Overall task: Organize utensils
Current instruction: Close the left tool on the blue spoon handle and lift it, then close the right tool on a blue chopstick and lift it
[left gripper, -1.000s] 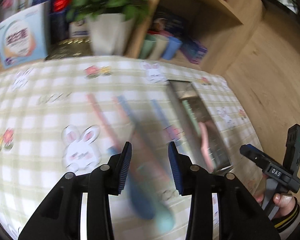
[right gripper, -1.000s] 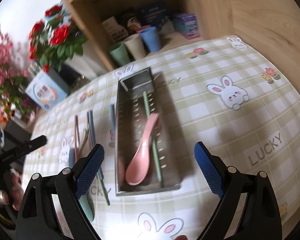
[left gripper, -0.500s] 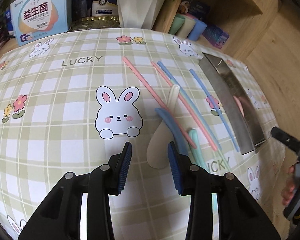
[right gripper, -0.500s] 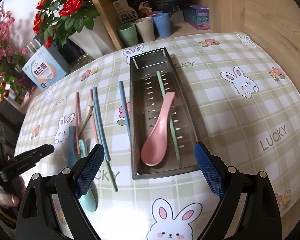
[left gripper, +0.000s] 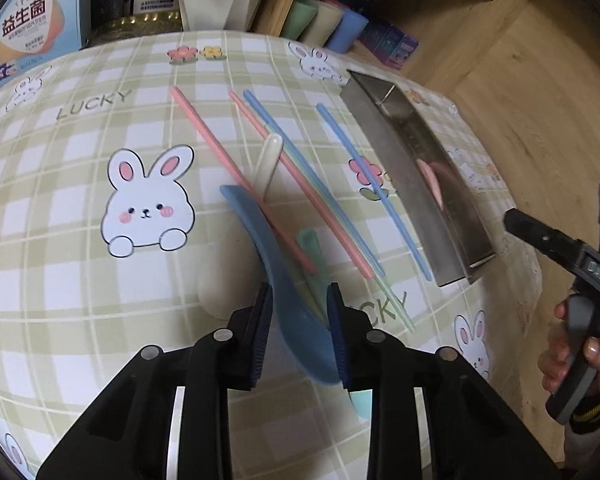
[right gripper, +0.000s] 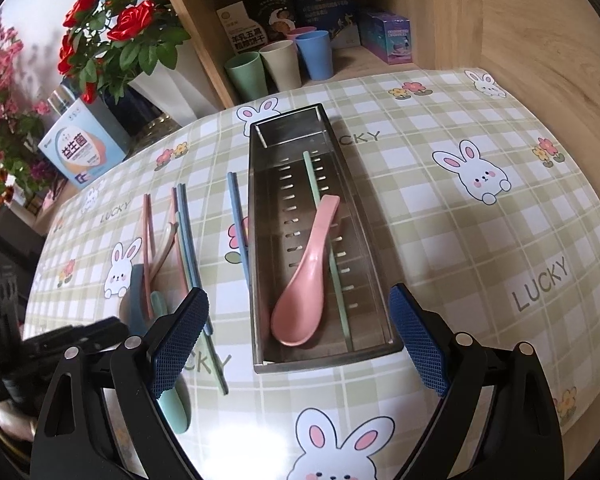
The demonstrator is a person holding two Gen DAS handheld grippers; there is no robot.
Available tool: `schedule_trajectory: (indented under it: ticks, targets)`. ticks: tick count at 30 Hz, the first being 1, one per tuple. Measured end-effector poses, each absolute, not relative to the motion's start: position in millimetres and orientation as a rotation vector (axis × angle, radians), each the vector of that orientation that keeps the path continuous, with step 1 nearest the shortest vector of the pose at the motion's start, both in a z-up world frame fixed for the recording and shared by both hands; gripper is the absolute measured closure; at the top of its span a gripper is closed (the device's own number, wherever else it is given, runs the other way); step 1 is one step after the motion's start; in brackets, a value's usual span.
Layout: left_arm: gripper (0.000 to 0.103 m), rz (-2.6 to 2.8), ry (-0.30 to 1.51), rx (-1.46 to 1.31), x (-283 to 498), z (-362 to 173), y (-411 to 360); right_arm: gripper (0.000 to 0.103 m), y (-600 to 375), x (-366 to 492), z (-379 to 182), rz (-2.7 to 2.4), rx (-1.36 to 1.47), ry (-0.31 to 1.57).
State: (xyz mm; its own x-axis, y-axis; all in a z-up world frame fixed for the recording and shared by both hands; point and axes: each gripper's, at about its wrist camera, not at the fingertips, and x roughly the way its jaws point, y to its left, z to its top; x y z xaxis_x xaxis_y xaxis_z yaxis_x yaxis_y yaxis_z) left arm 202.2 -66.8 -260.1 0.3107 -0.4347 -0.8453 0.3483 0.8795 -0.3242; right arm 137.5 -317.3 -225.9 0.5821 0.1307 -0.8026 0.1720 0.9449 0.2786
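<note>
My left gripper is low over the table with its jaws closing around the bowl of a blue spoon; a thin gap still shows at the left pad. A white spoon, a green spoon and pink chopsticks and blue chopsticks lie around it. The steel tray holds a pink spoon and a green chopstick. My right gripper hangs open above the tray's near end, holding nothing.
Green, beige and blue cups stand in a wooden shelf behind the table. A white pot of red roses and a blue-and-white box sit at the back left. The table's right edge drops to a wooden floor.
My left gripper has sunk toward the table and onto the blue spoon, and its jaws have narrowed. The right gripper has hardly moved.
</note>
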Motion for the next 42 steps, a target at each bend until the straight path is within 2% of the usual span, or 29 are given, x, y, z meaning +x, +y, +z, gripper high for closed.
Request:
schedule_trajectory:
  ticks: [4, 18, 21, 22, 32, 33, 34, 36, 38, 40, 42]
  targets:
    - [0.08, -0.486, 1.171, -0.087, 207.3, -270.6, -70.0, 0.015, -318.0, 136.2, -227.6, -0.018, 0.345, 0.954]
    - [0.08, -0.439, 1.17, -0.104, 227.1, -278.2, -79.9, 0.015, -319.7, 135.4, -233.0, -0.002, 0.357, 0.958]
    - [0.088, -0.418, 1.161, -0.107, 227.0, -279.0, -77.9, 0.015, -318.2, 135.3, -233.5, 0.004, 0.352, 0.96]
    - [0.095, -0.415, 1.162, -0.116, 227.3, -279.6, -75.8, 0.015, -317.8, 135.4, -233.7, 0.006, 0.351, 0.961]
    - [0.096, -0.425, 1.115, -0.243, 208.9, -272.2, -42.4, 0.015, -300.8, 140.5, -229.6, 0.071, 0.294, 0.963]
    - [0.096, -0.428, 1.107, -0.251, 206.7, -270.1, -39.3, 0.018, -297.4, 142.3, -229.0, 0.083, 0.28, 0.965]
    - [0.096, -0.437, 1.093, -0.26, 203.7, -266.8, -35.5, 0.028, -293.2, 144.7, -228.3, 0.097, 0.262, 0.968]
    - [0.096, -0.448, 1.074, -0.266, 199.8, -261.3, -31.0, 0.032, -283.0, 153.5, -227.5, 0.126, 0.218, 0.981]
    - [0.096, -0.454, 1.058, -0.268, 199.0, -257.4, -26.5, 0.04, -271.7, 164.2, -226.6, 0.17, 0.184, 0.987]
    - [0.096, -0.455, 1.043, -0.28, 198.0, -254.4, -18.9, 0.057, -260.7, 173.7, -226.6, 0.208, 0.153, 0.997]
    - [0.096, -0.456, 1.03, -0.297, 195.9, -252.2, -10.7, 0.065, -243.5, 189.8, -228.0, 0.265, 0.113, 1.003]
